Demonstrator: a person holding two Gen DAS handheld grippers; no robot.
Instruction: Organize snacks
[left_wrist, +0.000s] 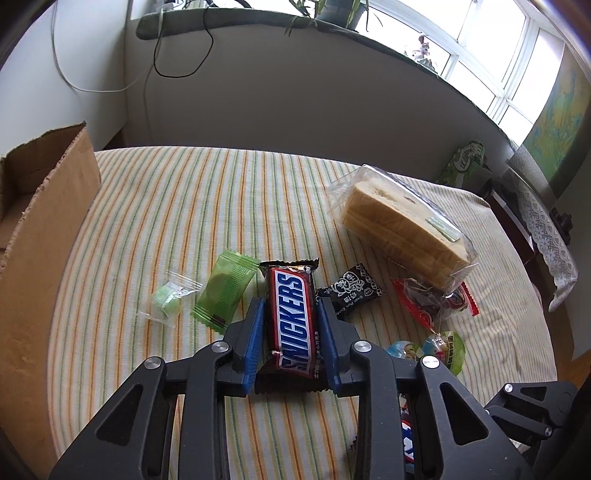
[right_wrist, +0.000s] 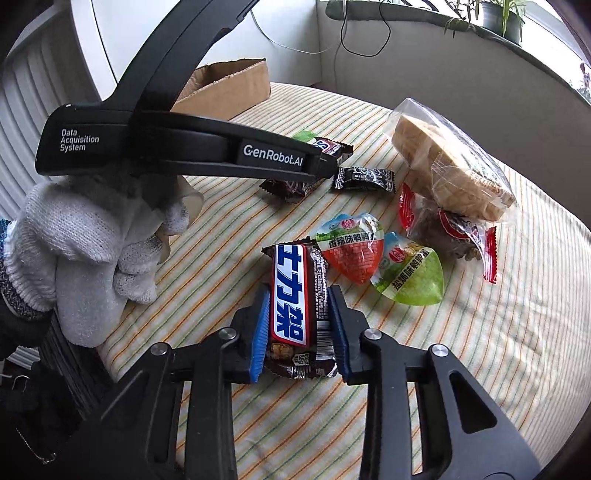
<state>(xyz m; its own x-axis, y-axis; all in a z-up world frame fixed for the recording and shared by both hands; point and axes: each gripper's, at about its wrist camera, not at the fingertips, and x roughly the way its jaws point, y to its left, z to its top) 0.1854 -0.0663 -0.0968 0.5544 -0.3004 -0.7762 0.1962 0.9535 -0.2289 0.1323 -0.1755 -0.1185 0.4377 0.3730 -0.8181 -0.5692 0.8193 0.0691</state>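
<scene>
I see a cloth-covered surface (left_wrist: 177, 206) striped in cream, orange and green. At its left edge stands an open brown cardboard box (left_wrist: 40, 236). Toward its middle lie a clear-wrapped pale green sweet (left_wrist: 168, 300), a green foil packet (left_wrist: 225, 291), a small black sachet (left_wrist: 351, 291) and two brown chocolate bars (left_wrist: 293, 325) (right_wrist: 299, 310). Toward the right edge lies a clear bag of sliced bread (left_wrist: 399, 225).

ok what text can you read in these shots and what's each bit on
"SNICKERS": on the bar between the left hand-held gripper's pads.
"士力架": bar in the right hand-held gripper.
"Data Acquisition System", "GenRobot.AI": left hand-held gripper's body, right wrist view.
"香辣味鹌鹑蛋": red pack.
"盐焗味鹌鹑蛋": green pack.
Black candy and fine print on the bars: too small to read.
</scene>
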